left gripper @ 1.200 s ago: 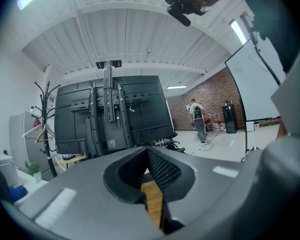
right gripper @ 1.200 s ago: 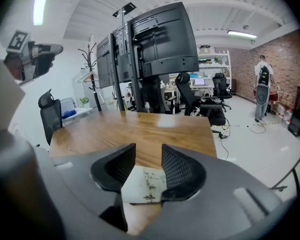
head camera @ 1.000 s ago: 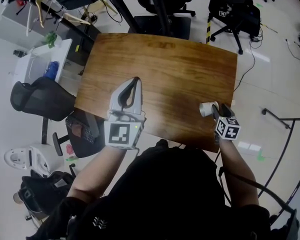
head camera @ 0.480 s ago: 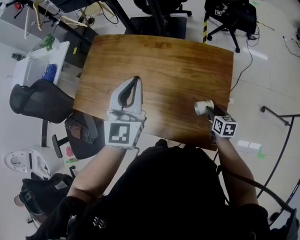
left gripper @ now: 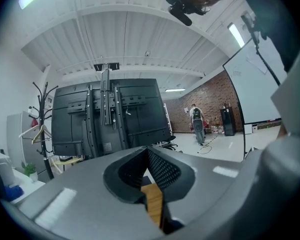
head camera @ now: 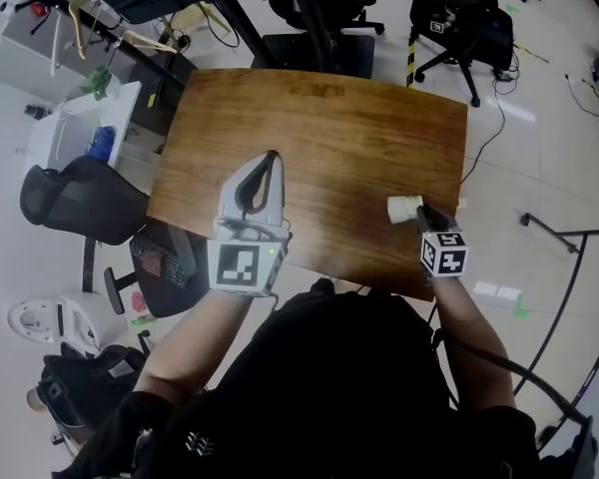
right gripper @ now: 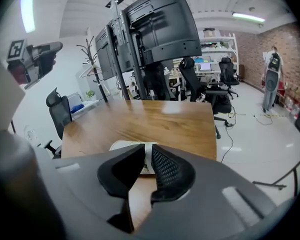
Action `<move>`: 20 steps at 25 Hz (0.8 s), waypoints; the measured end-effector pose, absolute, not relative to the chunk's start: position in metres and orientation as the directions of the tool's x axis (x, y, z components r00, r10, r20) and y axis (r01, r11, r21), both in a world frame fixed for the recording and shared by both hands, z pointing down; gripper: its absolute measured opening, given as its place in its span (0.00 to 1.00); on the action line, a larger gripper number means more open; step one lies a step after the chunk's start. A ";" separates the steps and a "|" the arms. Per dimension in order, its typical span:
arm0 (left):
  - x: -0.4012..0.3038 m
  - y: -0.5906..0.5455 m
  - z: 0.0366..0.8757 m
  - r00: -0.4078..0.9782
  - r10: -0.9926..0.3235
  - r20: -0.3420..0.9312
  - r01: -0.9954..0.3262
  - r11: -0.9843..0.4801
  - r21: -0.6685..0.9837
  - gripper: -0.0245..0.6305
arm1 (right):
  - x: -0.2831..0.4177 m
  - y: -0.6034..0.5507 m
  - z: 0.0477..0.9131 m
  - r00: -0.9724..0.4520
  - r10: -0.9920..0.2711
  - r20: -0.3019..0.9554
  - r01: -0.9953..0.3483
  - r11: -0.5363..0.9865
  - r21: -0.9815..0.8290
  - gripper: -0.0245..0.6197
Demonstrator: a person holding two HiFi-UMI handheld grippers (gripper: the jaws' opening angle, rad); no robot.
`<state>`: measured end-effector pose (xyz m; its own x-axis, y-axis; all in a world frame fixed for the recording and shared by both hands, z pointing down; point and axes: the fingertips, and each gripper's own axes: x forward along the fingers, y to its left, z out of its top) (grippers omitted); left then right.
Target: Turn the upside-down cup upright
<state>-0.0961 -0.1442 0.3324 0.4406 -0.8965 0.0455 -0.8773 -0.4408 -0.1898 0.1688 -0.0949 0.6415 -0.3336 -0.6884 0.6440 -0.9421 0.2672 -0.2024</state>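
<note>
A small white cup (head camera: 403, 209) sits on the wooden table (head camera: 319, 138) close to its right front edge. My right gripper (head camera: 422, 217) reaches it from the near side, pointing down and away. Its jaws are closing, with the cup's wall (right gripper: 122, 146) between the dark pads (right gripper: 167, 166). In the right gripper view the gripper (right gripper: 146, 153) hides most of the cup. My left gripper (head camera: 270, 158) hangs level over the table's left front part, shut and empty. In the left gripper view, only a sliver of wood shows between its fingertips (left gripper: 149, 151).
A black office chair (head camera: 80, 198) stands left of the table and more chairs (head camera: 459, 28) stand beyond its far edge. A large black screen stand (right gripper: 155, 29) rises behind the far end. Cables (head camera: 494, 128) run over the floor at the right.
The right gripper's jaws have gone from wide apart to narrow around the cup, and its marker cube has rolled a little. The left gripper has not moved.
</note>
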 end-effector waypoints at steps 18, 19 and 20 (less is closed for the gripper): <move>-0.106 -0.147 0.326 0.441 -0.898 0.006 -0.887 -0.437 -0.147 0.04 | 0.129 -0.108 0.625 -0.347 -0.594 0.726 -0.874 0.486 -0.020 0.05; -0.108 -0.147 0.326 0.438 -0.899 0.008 -0.888 -0.434 -0.150 0.04 | 0.126 -0.109 0.627 -0.351 -0.588 0.729 -0.871 0.491 -0.023 0.05; -0.110 -0.148 0.327 0.433 -0.901 0.014 -0.890 -0.430 -0.154 0.04 | 0.123 -0.110 0.629 -0.354 -0.584 0.730 -0.869 0.494 -0.026 0.05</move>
